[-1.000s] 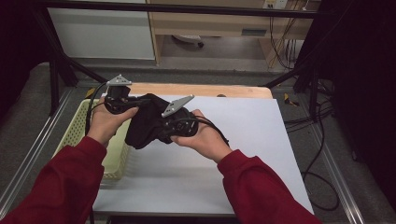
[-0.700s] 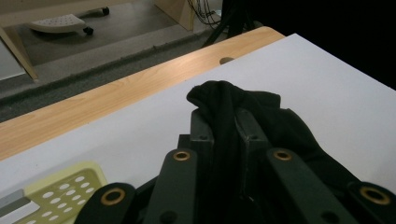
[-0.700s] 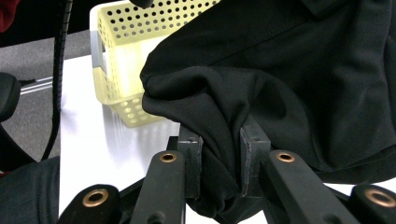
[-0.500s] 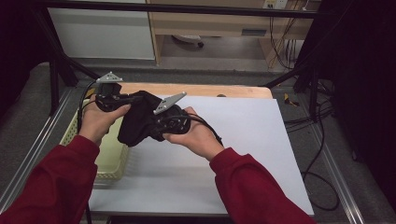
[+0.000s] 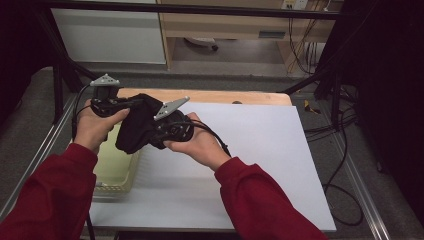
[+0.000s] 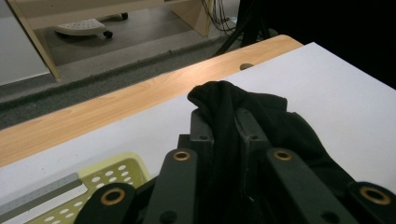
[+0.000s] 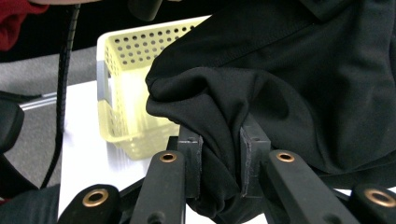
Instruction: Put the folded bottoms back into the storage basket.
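Evidently the bunched black fabric garment (image 5: 137, 129) was being carried between both tools so that it could hang free of the white table top (image 5: 260, 150) and be brought over the pale yellow perforated plastic basket (image 5: 116, 167) at the table's left edge. It hung in the air between the two hands, its lower fold drooping just above the basket's near-right corner, not touching the table as far as the high view showed.

The left gripper (image 6: 224, 126) had its jaws clamped on a fold of the cloth, the fabric rising in a hump beyond the jaw tips; the wooden strip (image 6: 116, 105) at the table's far edge lay beyond it. The right gripper (image 7: 220, 140) was likewise pinched on a thick wad of the same garment, with cloth bulging above and below the pads and the basket visible behind it.

Two grips, judged from this, kept the limp cloth gathered rather than trailing, which would suit lowering it into the basket.

As for pose, the left hand (image 5: 95, 127) was raised over the basket's far end, wrist bent and gripper pointed to the right. The right hand (image 5: 197, 145) sat over the table just beside the basket, gripper aimed leftward toward the other, so the two tools faced each other closely. Both red sleeves (image 5: 55, 195) came in from the bottom.
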`<state>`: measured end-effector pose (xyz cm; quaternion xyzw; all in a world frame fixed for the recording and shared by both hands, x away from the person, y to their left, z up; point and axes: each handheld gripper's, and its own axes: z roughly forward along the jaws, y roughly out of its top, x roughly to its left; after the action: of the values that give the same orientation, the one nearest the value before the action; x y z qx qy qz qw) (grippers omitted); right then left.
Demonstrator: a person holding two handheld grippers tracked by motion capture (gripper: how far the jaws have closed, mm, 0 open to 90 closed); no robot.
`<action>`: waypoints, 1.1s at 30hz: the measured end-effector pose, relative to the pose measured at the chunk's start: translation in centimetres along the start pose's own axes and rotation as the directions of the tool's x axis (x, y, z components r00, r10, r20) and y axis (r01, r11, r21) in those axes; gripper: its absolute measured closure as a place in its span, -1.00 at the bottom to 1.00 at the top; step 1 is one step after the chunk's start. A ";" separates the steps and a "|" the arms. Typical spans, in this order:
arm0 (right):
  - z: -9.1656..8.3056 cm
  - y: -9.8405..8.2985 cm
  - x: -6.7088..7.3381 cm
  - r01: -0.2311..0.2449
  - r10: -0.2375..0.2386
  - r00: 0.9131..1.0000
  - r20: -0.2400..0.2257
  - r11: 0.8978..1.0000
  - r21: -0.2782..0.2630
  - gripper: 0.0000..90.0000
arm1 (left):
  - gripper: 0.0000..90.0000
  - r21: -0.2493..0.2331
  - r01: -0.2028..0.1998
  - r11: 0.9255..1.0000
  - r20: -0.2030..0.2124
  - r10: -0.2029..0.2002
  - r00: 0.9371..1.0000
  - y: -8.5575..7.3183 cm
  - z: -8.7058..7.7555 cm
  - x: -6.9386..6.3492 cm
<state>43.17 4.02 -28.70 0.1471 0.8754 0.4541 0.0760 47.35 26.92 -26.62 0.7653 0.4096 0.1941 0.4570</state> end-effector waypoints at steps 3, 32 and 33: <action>0.5 0.0 0.0 -0.001 0.001 1.000 -0.006 1.000 -0.008 0.67 | 0.78 0.004 -0.002 1.000 -0.003 0.002 1.000 -0.1 -0.2 0.4; 4.0 1.8 0.7 0.002 -0.005 1.000 -0.031 0.996 -0.085 0.67 | 0.78 -0.017 0.033 0.999 -0.055 -0.034 0.998 -0.7 -2.5 3.6; 4.1 1.8 0.7 0.000 -0.003 0.999 -0.032 0.996 -0.086 0.67 | 0.78 -0.017 0.034 0.999 -0.056 -0.035 0.998 -0.7 -2.6 3.6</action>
<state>43.95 8.41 -29.58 0.1355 0.8564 0.4936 0.0684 47.46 31.40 -26.21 0.7488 0.4338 0.2108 0.4546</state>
